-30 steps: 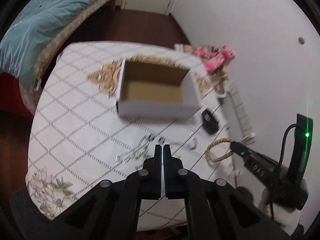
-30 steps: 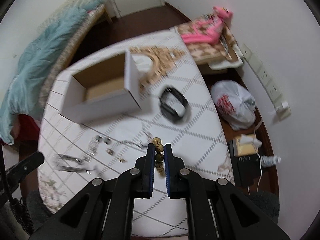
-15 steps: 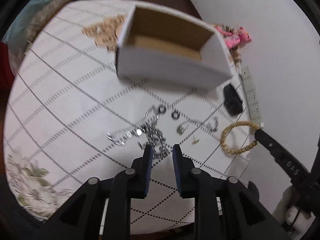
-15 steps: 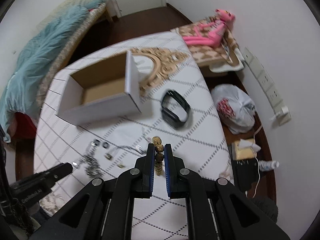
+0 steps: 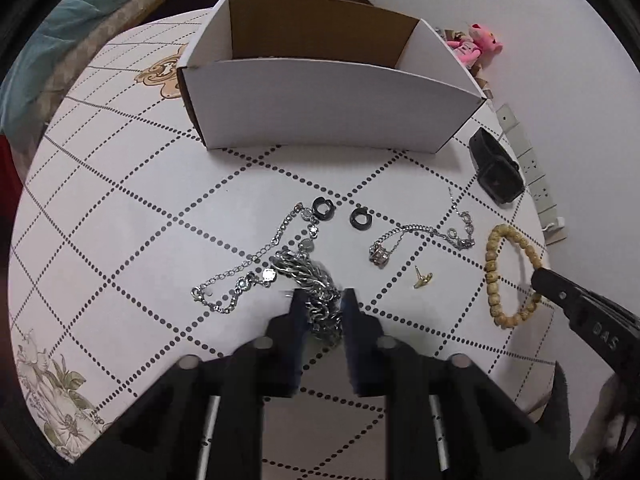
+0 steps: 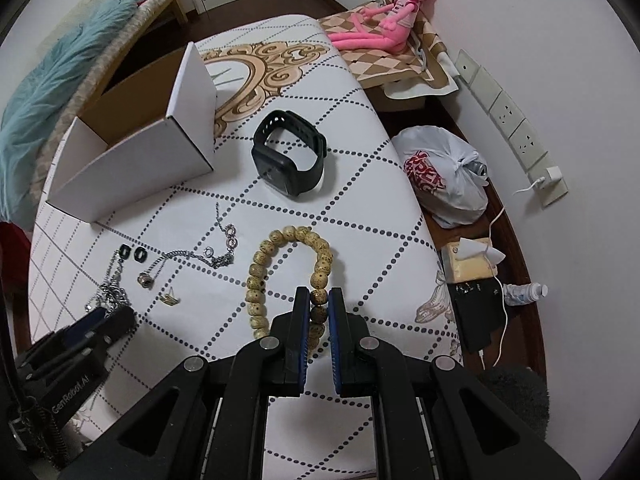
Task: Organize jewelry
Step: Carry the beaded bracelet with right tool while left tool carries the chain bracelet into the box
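here, the left gripper (image 5: pixel 322 300) is seen with its tongs apart, set on either side of a heavy silver chain (image 5: pixel 310 280) that lies heaped on the white table (image 5: pixel 120 208). the right gripper (image 6: pixel 319 300) is clamped on a tan bead bracelet (image 6: pixel 280 264), which rests on the table near its right edge. between the two lie a thin silver chain (image 5: pixel 256 260), two black rings (image 5: pixel 340 214), a pendant necklace (image 5: pixel 420 236) and a small gold earring (image 5: pixel 422 278). behind them an open white box (image 5: pixel 320 108) stands, and a black smartwatch (image 6: pixel 288 160) lies just beside its right end. off the table, a pink plush toy (image 6: pixel 384 16), a tied plastic bag (image 6: pixel 444 176) with red lettering too creased to be read, and wall sockets (image 6: pixel 508 112) are shown. "genrobot.ai" is printed on the left gripper's body.
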Available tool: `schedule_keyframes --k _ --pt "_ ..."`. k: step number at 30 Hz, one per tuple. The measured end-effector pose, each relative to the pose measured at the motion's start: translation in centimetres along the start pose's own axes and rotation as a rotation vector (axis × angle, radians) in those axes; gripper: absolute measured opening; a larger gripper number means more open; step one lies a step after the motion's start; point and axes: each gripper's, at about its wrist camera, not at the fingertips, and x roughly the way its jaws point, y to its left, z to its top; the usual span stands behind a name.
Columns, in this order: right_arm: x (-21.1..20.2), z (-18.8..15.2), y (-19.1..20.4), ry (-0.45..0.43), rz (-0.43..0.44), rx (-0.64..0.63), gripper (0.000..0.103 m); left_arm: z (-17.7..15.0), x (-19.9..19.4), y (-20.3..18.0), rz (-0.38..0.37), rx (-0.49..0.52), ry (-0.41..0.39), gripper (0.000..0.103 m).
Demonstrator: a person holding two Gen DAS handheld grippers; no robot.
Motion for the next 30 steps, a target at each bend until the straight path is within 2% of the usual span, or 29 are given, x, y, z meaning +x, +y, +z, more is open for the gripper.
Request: schedule_keyframes --k 5,8,11,14,18,23,26,30 --pt "-0.7 0.7 0.3 0.006 0.01 0.003 0.009 -0.6 -0.5 1.4 -0.039 0.013 0.001 0.009" --pt "-1.9 1.3 0.5 -0.004 0.036 0.014 0.009 -0.7 -2.8 2.6 -0.055 0.015 0.006 0.009" --pt "-3.8 1.5 0.7 -0.036 0.101 0.038 0.009 -0.7 -6.2 2.7 -0.05 0.064 -0.054 0.009" --pt "-5.1 1.9 1.3 -0.078 0.162 0.038 0.009 0.2 -8.3 2.8 -0.075 0.07 -0.097 0.009" --pt "-6.8 3.3 2.5 -0.116 0.226 0.033 0.009 2.7 -10.4 1.7 -0.133 0.067 -0.153 0.009" --pt "-9.4 7.7 4.5 -0.178 0.316 -0.013 0.009 7.9 -13.3 0.5 -0.2 0.042 -0.25 0.009" --pt "-9.9 10.4 5.9 -0.193 0.34 -0.049 0.009 11.8 -13.7 0.1 -0.22 0.051 -0.268 0.009" --pt "-7.8 14.4 8.0 -0.13 0.359 -0.089 0.009 15.8 -12.2 0.6 -0.217 0.059 -0.219 0.009"
